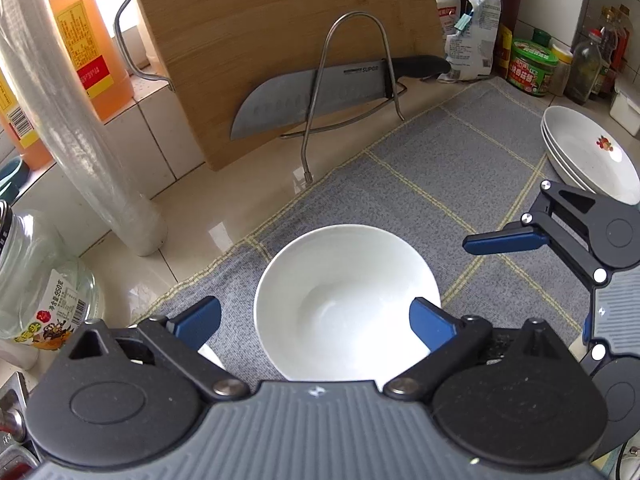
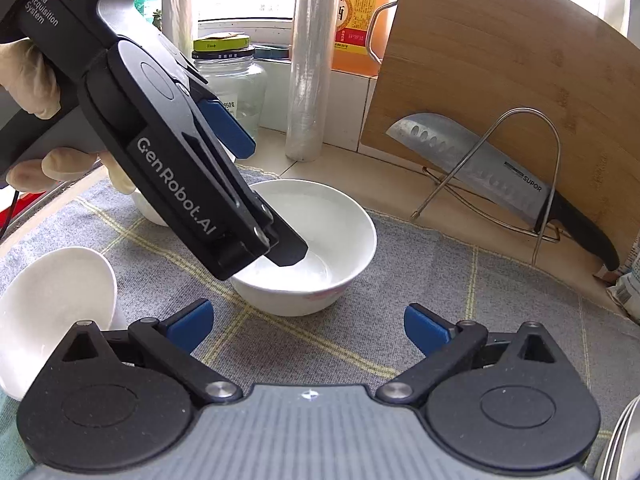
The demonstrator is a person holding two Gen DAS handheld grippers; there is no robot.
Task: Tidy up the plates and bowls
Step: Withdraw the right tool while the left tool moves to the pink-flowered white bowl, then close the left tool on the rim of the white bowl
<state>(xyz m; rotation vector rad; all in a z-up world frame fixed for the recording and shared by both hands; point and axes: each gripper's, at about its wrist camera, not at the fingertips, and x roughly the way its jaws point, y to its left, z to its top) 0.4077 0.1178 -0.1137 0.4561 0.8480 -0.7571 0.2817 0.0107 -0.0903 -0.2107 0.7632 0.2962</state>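
A white bowl (image 1: 347, 304) stands upright on the grey checked mat (image 1: 440, 168); it also shows in the right wrist view (image 2: 340, 240). My left gripper (image 1: 316, 322) is open, its blue fingers astride the bowl's near rim, one inside and one outside, not closed on it. In the right wrist view the left gripper (image 2: 192, 184) reaches down into the bowl. My right gripper (image 2: 309, 326) is open and empty, just in front of the bowl. A second white bowl (image 2: 52, 304) lies tilted at the left. A stack of white plates (image 1: 592, 156) sits at the right.
A bamboo cutting board (image 1: 280, 40) leans at the back with a knife (image 1: 320, 96) in a wire rack (image 1: 352, 80). A roll of cling film (image 1: 72, 120), an oil bottle (image 1: 92, 40), a glass jar (image 1: 40, 280) and sauce jars (image 1: 532, 66) line the counter.
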